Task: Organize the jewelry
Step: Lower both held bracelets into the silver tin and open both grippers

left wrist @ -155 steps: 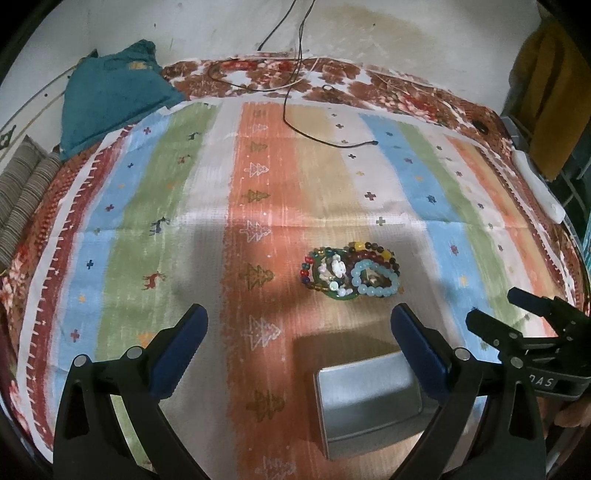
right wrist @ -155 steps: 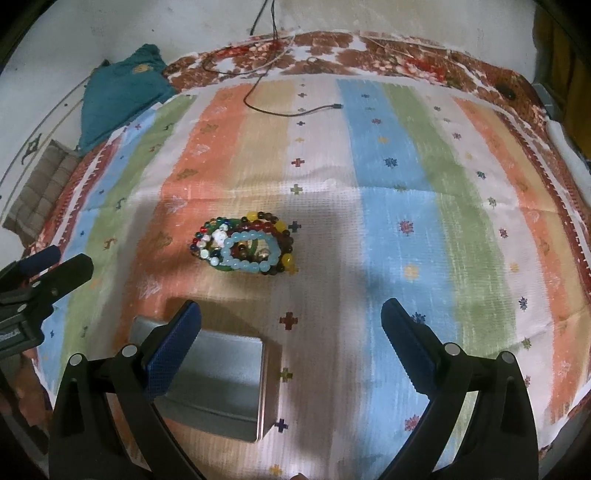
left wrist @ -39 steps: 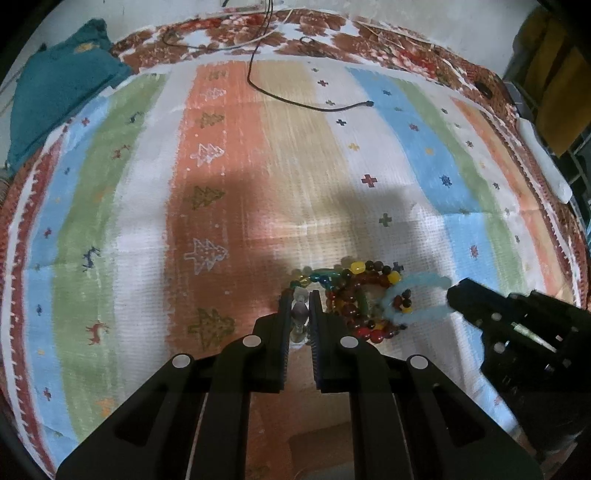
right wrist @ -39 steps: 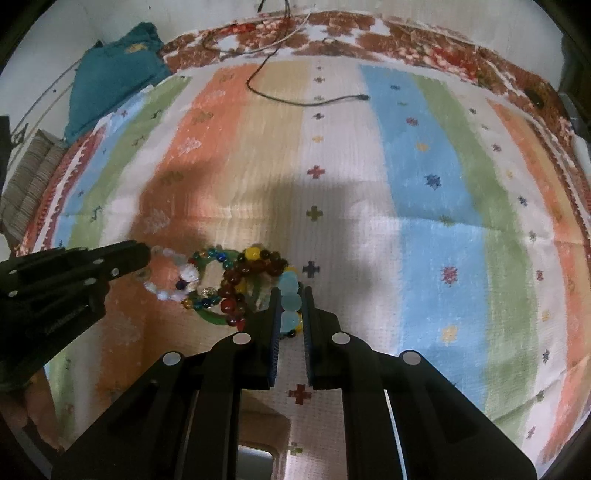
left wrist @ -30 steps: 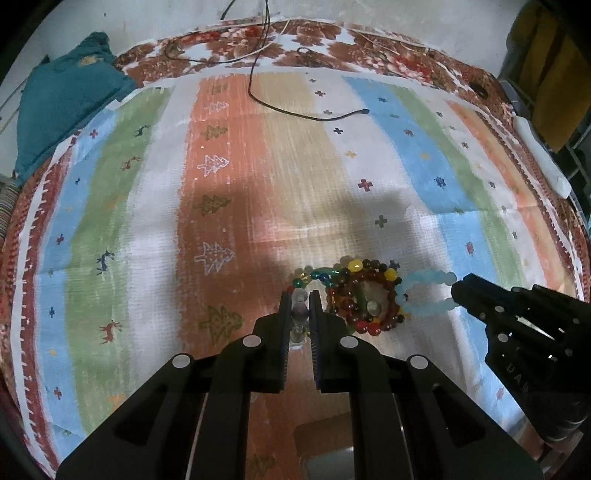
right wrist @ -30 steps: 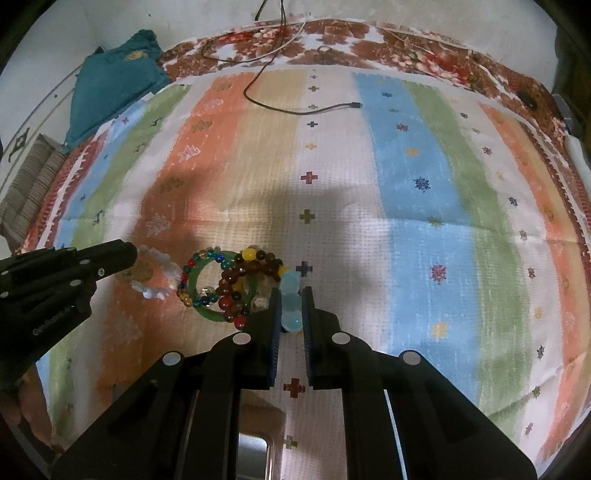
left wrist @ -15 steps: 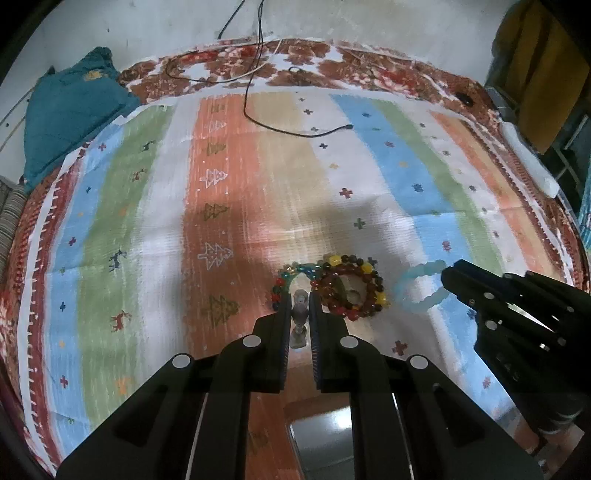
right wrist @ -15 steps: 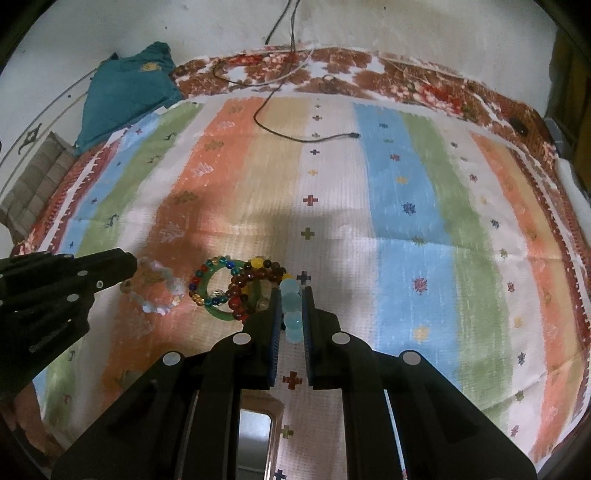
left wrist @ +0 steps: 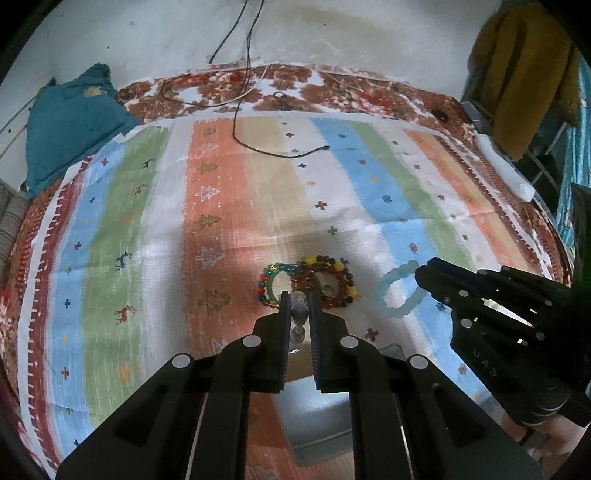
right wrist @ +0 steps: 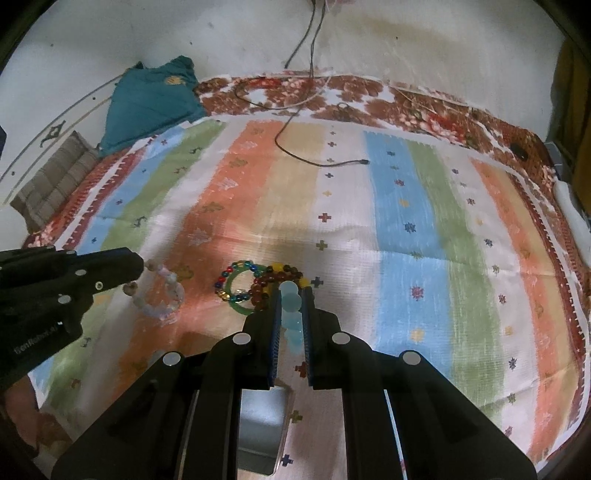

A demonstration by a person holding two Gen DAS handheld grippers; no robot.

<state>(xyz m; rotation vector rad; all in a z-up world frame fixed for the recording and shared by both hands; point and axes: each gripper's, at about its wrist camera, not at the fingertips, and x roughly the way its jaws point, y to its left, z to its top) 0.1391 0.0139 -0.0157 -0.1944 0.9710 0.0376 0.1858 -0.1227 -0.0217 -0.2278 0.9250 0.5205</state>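
Note:
My left gripper (left wrist: 298,306) is shut on a pale white bead bracelet (right wrist: 162,291) and holds it above the striped cloth; its beads show between the fingers (left wrist: 299,314). My right gripper (right wrist: 291,301) is shut on a light blue bead bracelet (left wrist: 399,291), also lifted. A green bangle with coloured beads (left wrist: 273,286) and a dark red and yellow bead bracelet (left wrist: 328,284) lie together on the cloth (left wrist: 229,206) ahead of both grippers. A grey metal box (left wrist: 317,417) sits open below the grippers; it also shows in the right wrist view (right wrist: 258,432).
A black cable (left wrist: 273,151) runs across the far part of the cloth. A teal garment (left wrist: 70,122) lies at the far left corner. A white object (left wrist: 502,170) lies at the right edge. A wall (left wrist: 332,33) stands behind.
Both grippers closed on a bracelet each, pulled them out of the pile to either side and have risen and drawn back. Two bracelets stay on the cloth.

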